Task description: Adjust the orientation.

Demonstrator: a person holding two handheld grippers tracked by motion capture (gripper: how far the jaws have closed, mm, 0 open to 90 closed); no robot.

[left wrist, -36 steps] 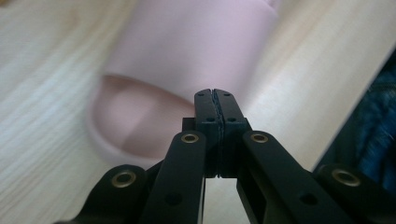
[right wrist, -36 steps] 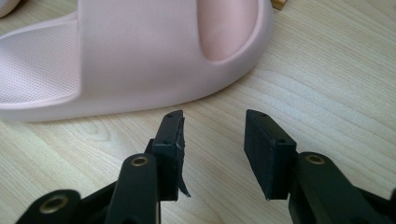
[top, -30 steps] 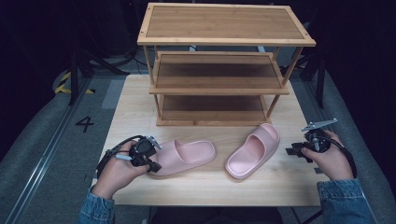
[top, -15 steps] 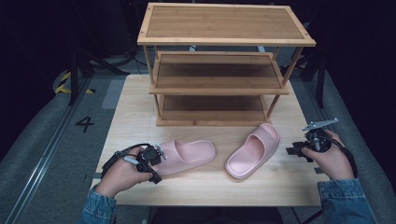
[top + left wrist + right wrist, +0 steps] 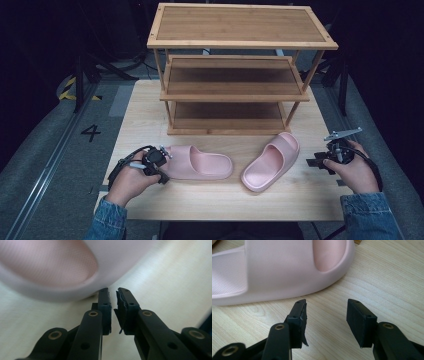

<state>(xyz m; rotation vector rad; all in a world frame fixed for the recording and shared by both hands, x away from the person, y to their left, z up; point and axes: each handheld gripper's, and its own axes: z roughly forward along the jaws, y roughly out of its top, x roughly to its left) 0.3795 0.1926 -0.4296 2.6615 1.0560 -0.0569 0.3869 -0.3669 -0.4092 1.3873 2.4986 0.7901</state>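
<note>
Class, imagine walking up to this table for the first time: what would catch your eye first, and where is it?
Two pink slippers stand out on the pale wooden table: the left slipper lies flat and the right slipper angles toward the rack. Behind them rises a three-tier wooden shoe rack, its shelves bare. The left gripper sits at the left slipper's heel with jaws nearly closed, while the right gripper waits open beside the other.

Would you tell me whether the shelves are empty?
Empty as far as visible: the rack shows bare wood; both slippers lie on the table.
</note>
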